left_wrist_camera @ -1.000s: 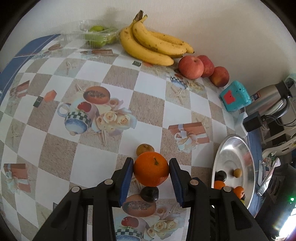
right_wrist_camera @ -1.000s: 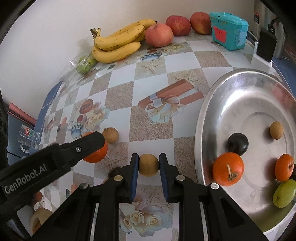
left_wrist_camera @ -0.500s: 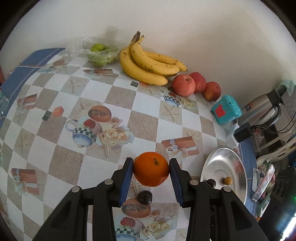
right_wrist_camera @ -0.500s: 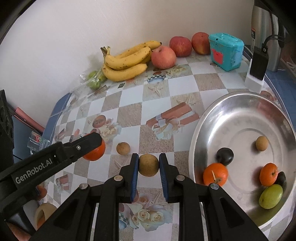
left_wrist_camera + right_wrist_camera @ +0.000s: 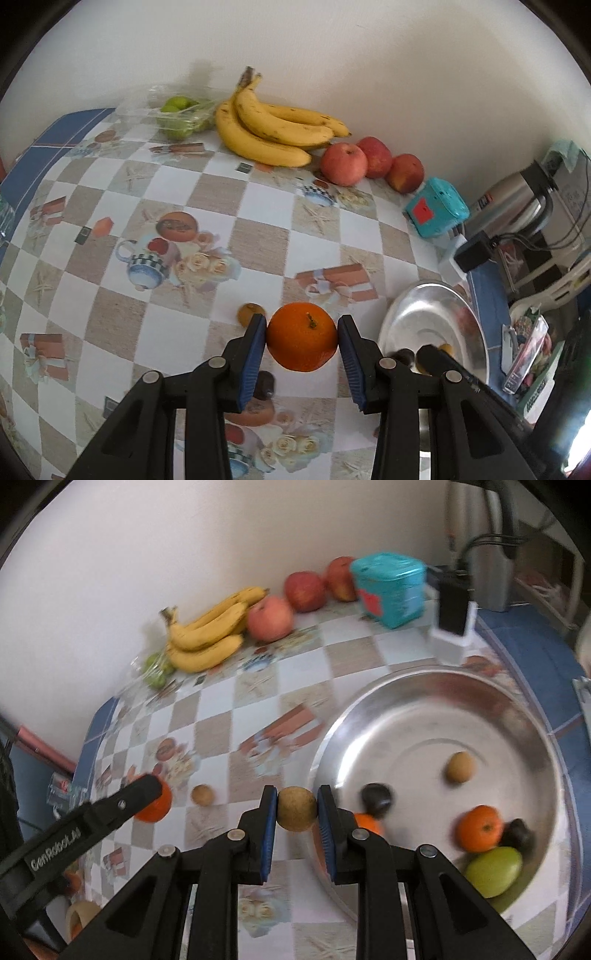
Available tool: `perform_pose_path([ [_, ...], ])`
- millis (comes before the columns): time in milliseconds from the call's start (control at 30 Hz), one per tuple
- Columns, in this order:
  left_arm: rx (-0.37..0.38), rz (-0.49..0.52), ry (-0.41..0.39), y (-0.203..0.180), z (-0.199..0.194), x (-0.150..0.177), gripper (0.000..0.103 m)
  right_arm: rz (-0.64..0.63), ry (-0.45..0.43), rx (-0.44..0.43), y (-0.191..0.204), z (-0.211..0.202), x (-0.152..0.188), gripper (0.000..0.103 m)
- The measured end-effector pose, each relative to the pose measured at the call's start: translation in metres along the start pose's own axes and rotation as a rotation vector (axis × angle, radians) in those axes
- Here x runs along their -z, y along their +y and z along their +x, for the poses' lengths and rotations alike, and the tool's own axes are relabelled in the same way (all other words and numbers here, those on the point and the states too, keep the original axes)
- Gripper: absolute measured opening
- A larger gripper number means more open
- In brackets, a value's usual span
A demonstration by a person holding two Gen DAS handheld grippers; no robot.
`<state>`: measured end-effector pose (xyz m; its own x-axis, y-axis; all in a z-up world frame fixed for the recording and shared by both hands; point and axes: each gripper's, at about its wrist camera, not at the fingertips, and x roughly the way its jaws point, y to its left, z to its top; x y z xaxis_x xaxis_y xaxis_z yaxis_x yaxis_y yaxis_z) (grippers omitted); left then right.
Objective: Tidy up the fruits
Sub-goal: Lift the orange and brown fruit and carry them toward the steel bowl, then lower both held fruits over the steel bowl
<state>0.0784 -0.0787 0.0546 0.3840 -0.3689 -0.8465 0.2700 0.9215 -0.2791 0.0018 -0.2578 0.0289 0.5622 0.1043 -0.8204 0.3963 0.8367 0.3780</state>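
Lifting both fruits clear of the surface (image 5: 258,206) now: a second ago sitting low over the checked cloth, at present carried higher and swinging toward the metal tray (image 5: 436,686). Left claw (image 5: 302,341) clamping an orange (image 5: 301,340) between its blue pads, grip unchanged through the rise. Right claw (image 5: 297,808) pinching a small brown round fruit (image 5: 296,808), jaws drawn as close together as that fruit allows, and now arriving just at the tray's near rim, where half a second ago there was bare cloth below. Blurring in the right wrist view, consistent with quick travel.

Already lying in the tray: two oranges, two dark plums, a green fruit (image 5: 495,871) and another small brown fruit (image 5: 460,767). Still waiting on the surface: one brown fruit (image 5: 202,794) and a dark plum (image 5: 264,384) under the left claw. Bananas (image 5: 273,129) and apples (image 5: 343,164) resting untouched along the wall.

Probably entering the drop-off stage: pickup finished for both, release over the tray next, right claw first.
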Motion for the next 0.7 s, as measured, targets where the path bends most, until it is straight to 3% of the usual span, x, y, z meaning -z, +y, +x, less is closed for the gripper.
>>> perform_pose_path([
  [700, 0.061, 0.236, 0.092, -0.099, 0.024, 0.049, 0.042, 0.225, -0.084, 0.274, -0.108, -0.038, -0.007, 0.023],
])
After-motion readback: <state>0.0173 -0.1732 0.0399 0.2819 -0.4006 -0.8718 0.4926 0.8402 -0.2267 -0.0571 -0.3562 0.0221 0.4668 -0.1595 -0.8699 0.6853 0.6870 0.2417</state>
